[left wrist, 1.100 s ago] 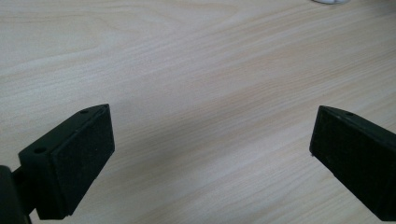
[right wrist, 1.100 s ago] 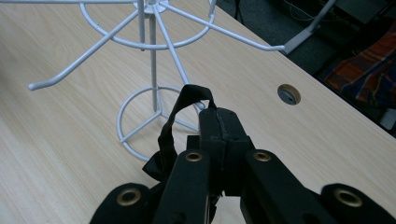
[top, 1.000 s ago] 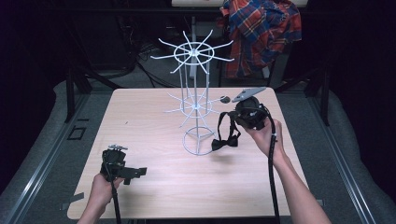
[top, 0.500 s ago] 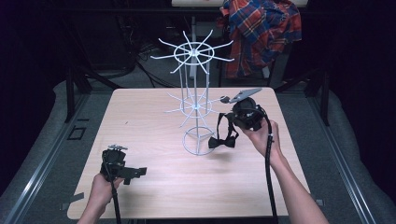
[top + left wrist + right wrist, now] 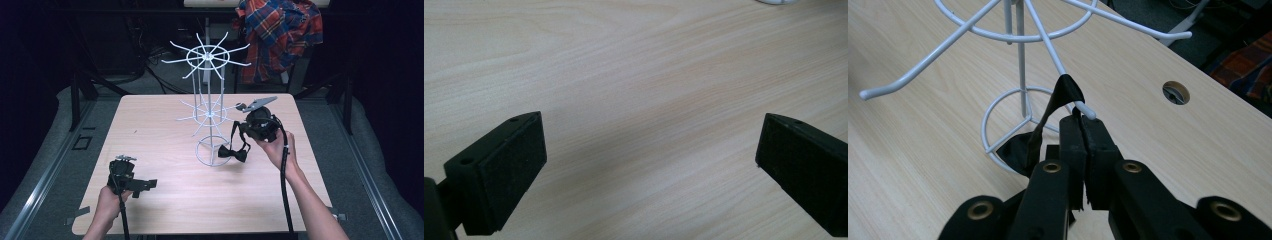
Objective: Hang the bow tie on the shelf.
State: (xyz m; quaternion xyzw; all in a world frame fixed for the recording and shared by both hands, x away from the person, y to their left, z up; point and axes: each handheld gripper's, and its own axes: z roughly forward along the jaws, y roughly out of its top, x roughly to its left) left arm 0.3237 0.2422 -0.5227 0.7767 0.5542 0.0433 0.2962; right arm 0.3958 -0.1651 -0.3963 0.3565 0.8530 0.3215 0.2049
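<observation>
Right gripper view: black bow tie [image 5: 1024, 148], strap looped over hook.

Table [image 5: 165, 200] brightly lit; surroundings dark; near fingers [image 5: 504, 175] blurred

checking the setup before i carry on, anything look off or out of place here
Nothing looks damaged or spilled. The bow tie hangs by its strap from a lower arm of the wire rack, strap pinched in the right tongs. The left tongs are open over bare table.

bow tie [image 5: 1020, 150] partly behind hand-held gripper [image 5: 1082, 131]
</observation>
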